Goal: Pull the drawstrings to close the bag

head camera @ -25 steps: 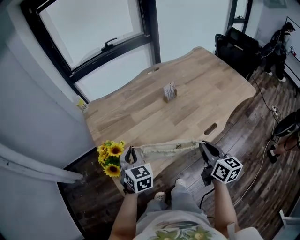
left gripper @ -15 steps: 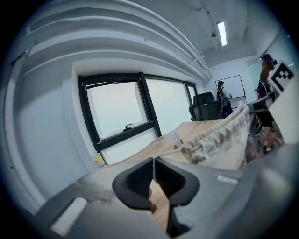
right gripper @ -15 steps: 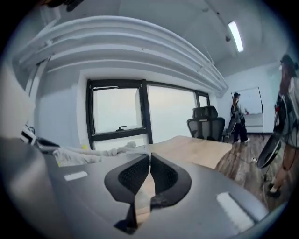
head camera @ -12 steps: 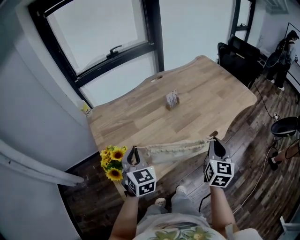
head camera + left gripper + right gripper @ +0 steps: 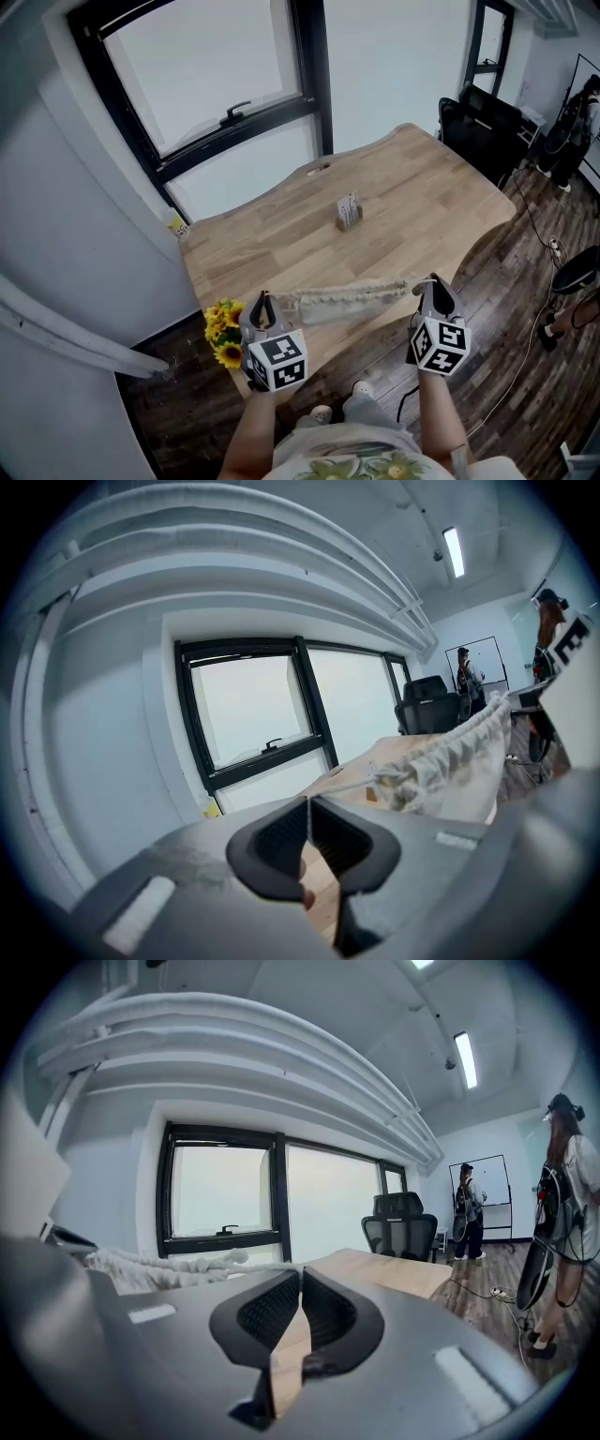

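Cream cloth bag (image 5: 347, 302), gathered, stretched across lower centre along the wooden table's (image 5: 412, 187) near edge. Card stand (image 5: 349, 212) at mid-table, print too small to read. Left gripper (image 5: 262, 302) and right gripper (image 5: 432, 281): jaws together, each clamped on a drawstring (image 5: 342, 785). Sunflowers (image 5: 225, 333) lower left, just beside the left gripper. Open tabletop between bag and card stand.

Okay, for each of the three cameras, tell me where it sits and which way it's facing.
Head view: on the person's head, looking steeply down at the table and bag; both forearms, left tongs and right tongs show.
Left gripper view: rides the left tongs, looking along shut jaws pinching a drawstring, toward the window.
Right gripper view: rides the right tongs, jaws shut on its drawstring, facing an office chair.
Shared: all three see the bag, stretched between the tongs.
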`<state>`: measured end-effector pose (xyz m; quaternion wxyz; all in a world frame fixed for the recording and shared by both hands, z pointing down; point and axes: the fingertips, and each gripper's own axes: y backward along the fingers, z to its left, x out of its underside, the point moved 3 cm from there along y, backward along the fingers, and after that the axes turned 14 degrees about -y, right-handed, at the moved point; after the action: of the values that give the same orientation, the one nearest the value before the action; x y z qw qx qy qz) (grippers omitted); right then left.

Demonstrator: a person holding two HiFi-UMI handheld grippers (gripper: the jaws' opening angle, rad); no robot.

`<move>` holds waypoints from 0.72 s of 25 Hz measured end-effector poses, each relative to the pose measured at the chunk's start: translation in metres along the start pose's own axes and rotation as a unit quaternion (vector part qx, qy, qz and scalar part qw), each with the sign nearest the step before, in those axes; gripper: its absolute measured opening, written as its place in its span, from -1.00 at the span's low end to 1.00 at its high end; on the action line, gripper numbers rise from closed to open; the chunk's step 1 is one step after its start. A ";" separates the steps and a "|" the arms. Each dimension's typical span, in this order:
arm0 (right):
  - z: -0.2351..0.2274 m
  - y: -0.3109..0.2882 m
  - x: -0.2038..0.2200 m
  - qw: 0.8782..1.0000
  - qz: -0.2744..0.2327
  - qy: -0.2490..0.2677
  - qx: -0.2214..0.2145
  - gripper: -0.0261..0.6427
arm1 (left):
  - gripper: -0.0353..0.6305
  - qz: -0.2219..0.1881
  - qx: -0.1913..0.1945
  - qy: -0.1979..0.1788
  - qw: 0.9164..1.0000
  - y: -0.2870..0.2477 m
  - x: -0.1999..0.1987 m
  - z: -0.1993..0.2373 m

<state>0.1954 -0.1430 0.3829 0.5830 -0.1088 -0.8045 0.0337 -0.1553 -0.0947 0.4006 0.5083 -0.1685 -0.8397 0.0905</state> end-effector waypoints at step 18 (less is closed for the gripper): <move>-0.009 -0.007 0.001 1.000 0.001 -0.017 0.008 -0.89 | -0.85 0.005 -0.016 0.043 0.999 -0.004 0.003 0.029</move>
<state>0.2029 -0.1502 0.3884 0.5703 -0.1039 -0.8137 0.0426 -0.1827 -0.0966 0.3911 0.5405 -0.1847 -0.8176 0.0719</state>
